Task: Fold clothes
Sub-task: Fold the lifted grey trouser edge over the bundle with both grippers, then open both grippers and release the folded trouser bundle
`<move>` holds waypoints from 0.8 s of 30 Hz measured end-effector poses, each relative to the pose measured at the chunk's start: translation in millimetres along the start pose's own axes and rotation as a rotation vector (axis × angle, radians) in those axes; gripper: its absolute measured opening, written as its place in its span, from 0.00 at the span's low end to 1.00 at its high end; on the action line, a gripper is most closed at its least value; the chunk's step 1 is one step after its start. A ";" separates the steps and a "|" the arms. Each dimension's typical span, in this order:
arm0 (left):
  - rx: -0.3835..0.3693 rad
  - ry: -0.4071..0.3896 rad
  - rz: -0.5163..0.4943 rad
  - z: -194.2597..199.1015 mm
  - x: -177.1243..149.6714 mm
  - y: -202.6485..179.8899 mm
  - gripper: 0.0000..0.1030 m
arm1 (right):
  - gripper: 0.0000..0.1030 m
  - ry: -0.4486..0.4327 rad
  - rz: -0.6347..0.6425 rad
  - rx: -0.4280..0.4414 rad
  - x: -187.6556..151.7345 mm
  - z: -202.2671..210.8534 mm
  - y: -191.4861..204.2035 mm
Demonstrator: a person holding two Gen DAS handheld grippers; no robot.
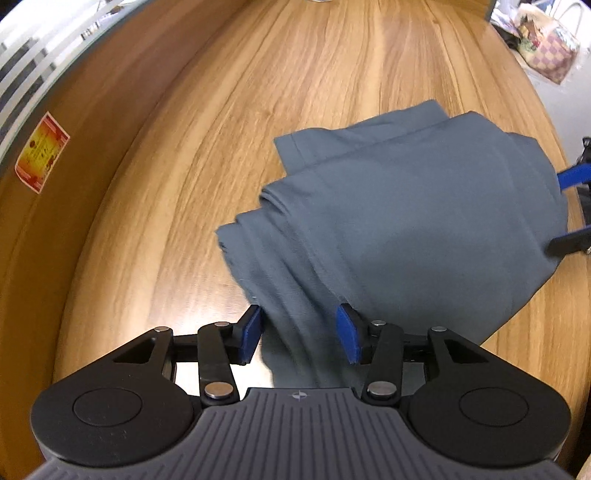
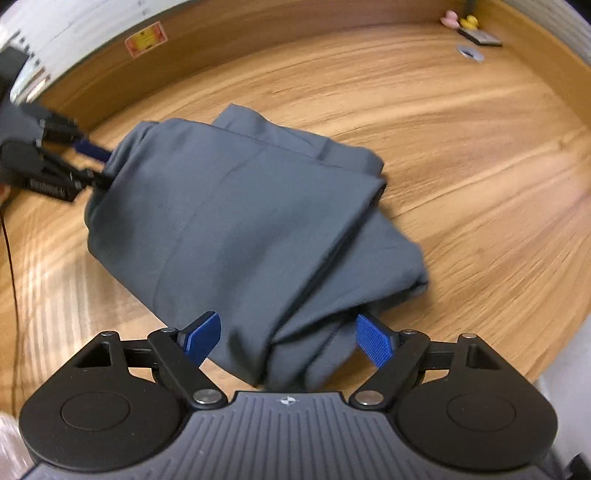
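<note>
A grey-blue garment [image 1: 406, 221] lies folded in several layers on the wooden table [image 1: 258, 92]. In the left wrist view its near corner runs between the blue pads of my left gripper [image 1: 301, 332]; the jaws stand apart and the cloth sits loose between them. The right wrist view shows the garment [image 2: 240, 221] with its near folded end between the widely parted pads of my right gripper [image 2: 291, 338], which do not press it. The right gripper [image 1: 569, 206] shows at the cloth's far right edge, the left gripper [image 2: 99, 166] at its far left corner.
A raised wooden rim with a red-yellow sticker [image 1: 40, 153] borders the table. A checkered bag [image 1: 550, 51] lies beyond the far right corner. Small pink and yellow toys [image 2: 461, 20], a dark flat object [image 2: 480, 37] and a cable grommet [image 2: 470, 53] sit at the far edge.
</note>
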State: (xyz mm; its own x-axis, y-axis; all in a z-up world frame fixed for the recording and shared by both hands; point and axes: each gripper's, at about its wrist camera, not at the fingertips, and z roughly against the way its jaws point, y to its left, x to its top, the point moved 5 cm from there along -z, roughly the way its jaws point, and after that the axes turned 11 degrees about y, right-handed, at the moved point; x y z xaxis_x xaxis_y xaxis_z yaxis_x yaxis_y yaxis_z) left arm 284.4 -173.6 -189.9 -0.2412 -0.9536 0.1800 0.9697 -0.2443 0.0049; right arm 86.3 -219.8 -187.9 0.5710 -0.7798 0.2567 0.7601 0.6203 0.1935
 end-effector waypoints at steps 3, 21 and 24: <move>-0.003 0.007 0.059 -1.6 -0.5 -8.8 0.41 | 0.55 -0.011 0.006 -0.002 6.1 -3.7 -2.9; 0.101 -0.021 0.837 -16.0 82.3 -112.6 0.42 | 0.53 0.055 0.541 0.040 176.3 -12.2 -133.5; 0.126 -0.014 0.976 -18.8 100.0 -124.7 0.42 | 0.54 0.081 0.625 0.048 199.4 -13.8 -147.6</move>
State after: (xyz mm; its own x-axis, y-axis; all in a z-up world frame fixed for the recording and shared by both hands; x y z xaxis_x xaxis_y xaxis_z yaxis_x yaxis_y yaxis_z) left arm 138.6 -241.8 -191.0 0.6676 -0.7244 0.1720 0.7401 0.6708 -0.0476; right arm 92.3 -468.0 -178.3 0.9259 -0.2714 0.2628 0.2613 0.9625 0.0732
